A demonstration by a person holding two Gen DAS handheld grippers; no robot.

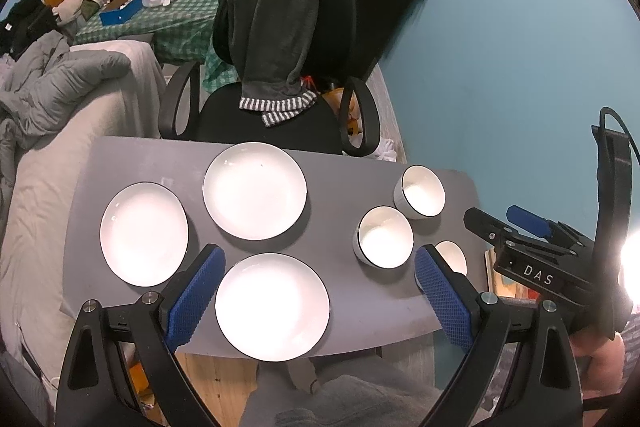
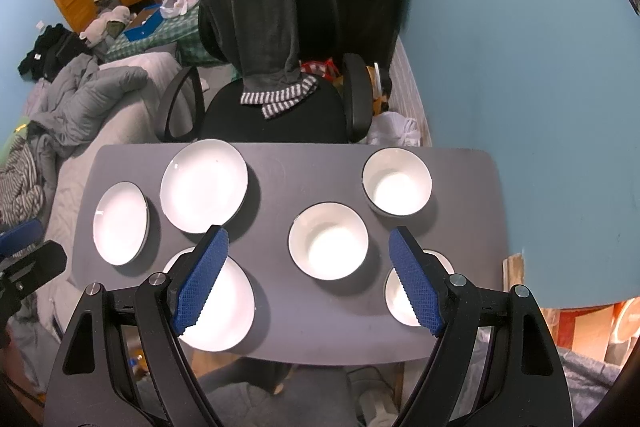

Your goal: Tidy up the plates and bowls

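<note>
Three white plates with dark rims lie on the left half of a grey table (image 1: 344, 211): a far plate (image 1: 255, 190), a left plate (image 1: 143, 234) and a near plate (image 1: 272, 306). Three white bowls stand on the right half: a far bowl (image 2: 397, 182), a middle bowl (image 2: 328, 241) and a near bowl (image 2: 396, 297), partly hidden behind a finger. My left gripper (image 1: 318, 287) hangs open above the near plate. My right gripper (image 2: 308, 277) hangs open above the table's front, between the near plate (image 2: 224, 305) and the near bowl. Nothing is held.
A black office chair (image 1: 280, 75) draped with a dark garment stands against the table's far edge. A bed with grey bedding (image 1: 64, 95) borders the table's left side. A blue wall (image 1: 500, 67) rises at the right. The right gripper's body (image 1: 536, 259) shows at the table's right end.
</note>
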